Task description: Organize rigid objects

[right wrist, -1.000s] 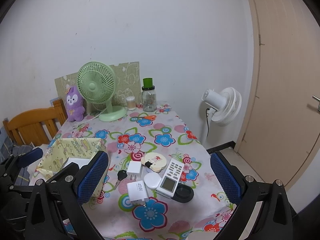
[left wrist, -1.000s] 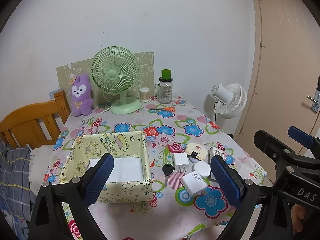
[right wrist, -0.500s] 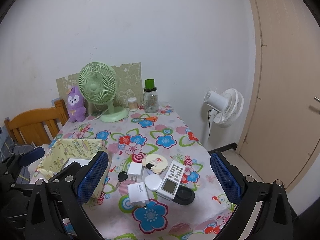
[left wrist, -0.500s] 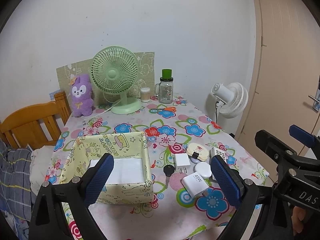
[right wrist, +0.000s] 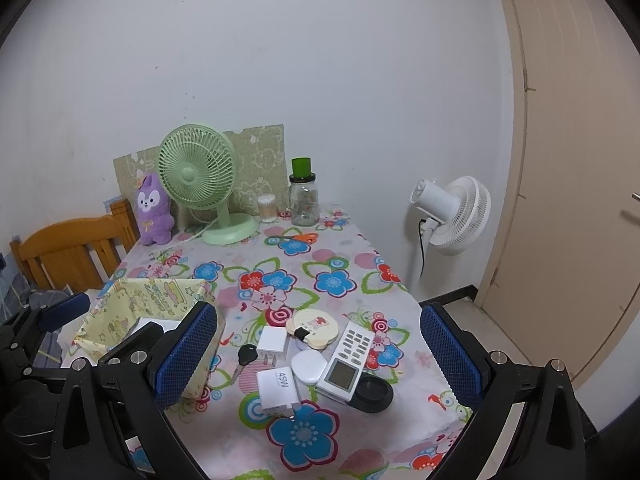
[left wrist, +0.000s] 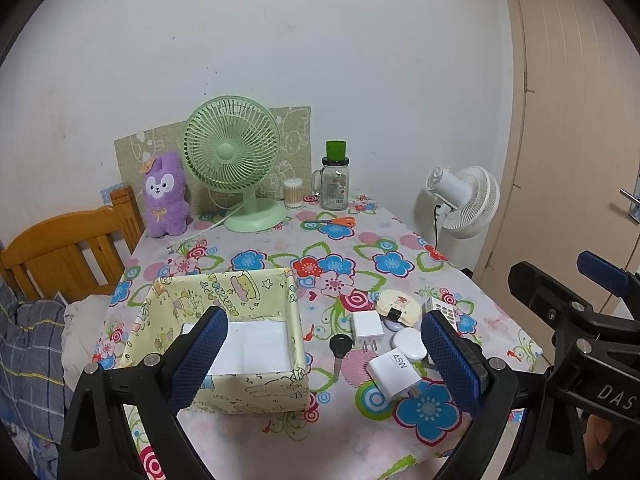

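A yellow patterned fabric box (left wrist: 224, 292) stands on the flowered tablecloth (left wrist: 320, 428), with white paper on its bottom. To its right lies a cluster: a black key (left wrist: 340, 347), a small white plug (left wrist: 367, 325), a 45W charger (left wrist: 394, 372), a white oval case (left wrist: 410, 343), a round cream compact (left wrist: 398, 302), a white remote (right wrist: 350, 362) and a black round dish (right wrist: 374, 392). My left gripper (left wrist: 322, 320) hovers open over the box's right edge, holding nothing. My right gripper (right wrist: 318, 312) is open above the cluster, also holding nothing.
At the table's far end stand a green desk fan (left wrist: 232, 160), a purple plush (left wrist: 164, 196), a glass jar with a green lid (left wrist: 334, 184) and orange scissors (left wrist: 332, 222). A wooden chair (left wrist: 60, 252) is at the left, a white floor fan (left wrist: 464, 200) and a door at the right.
Both views have drifted only slightly. Nothing on the table has moved, and both grippers stay open.
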